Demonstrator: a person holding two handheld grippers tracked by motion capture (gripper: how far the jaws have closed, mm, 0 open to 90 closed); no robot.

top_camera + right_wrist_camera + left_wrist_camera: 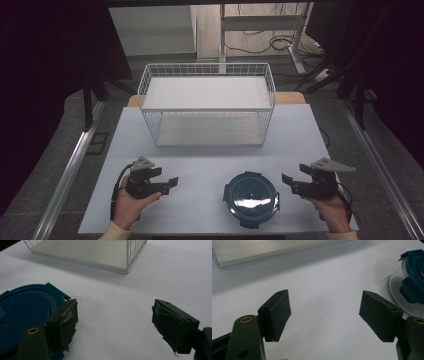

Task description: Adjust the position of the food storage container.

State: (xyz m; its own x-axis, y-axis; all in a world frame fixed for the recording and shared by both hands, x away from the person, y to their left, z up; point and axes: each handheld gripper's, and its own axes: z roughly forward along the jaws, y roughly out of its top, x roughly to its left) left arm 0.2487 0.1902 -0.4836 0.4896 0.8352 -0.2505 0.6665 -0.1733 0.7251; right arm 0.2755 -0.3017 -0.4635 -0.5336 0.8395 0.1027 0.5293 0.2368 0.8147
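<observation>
Item: round container w/ dark teal clip-lock lid, qty 1. Sits on the white bench, near edge, right of centre, between the two grippers and closer to the right one. In the left gripper view it shows at the far right, clear body under the teal lid clips. In the right gripper view its lid lies just beside the left-hand jaw, prob. not touching; contact can't be confirmed.

Item: left gripper, qty 1. Held in the person's left hand. Jaws apart, nothing between, bare bench ahead. Well apart from the container.

Item: right gripper, qty 1. Held in right hand. Jaws apart, empty, pointed towards the container's right side.

Item: white wire basket, qty 1, w/ 2 pale board levels, upper and lower. Stands at the back of the bench, nothing inside as far as visible.

Risks (judged):
- Container is wide vs. jaw gap; a one-sided pinch on the rim or a clip could slip, or tip it.
- A jaw nudging the side wall instead of straddling it would push the container across the smooth bench, poss. off the near edge.
- Catching a lock tab could pop the lid open.
- Lifting into the basket: the wire rim could snag the container if it's carried too low.
</observation>
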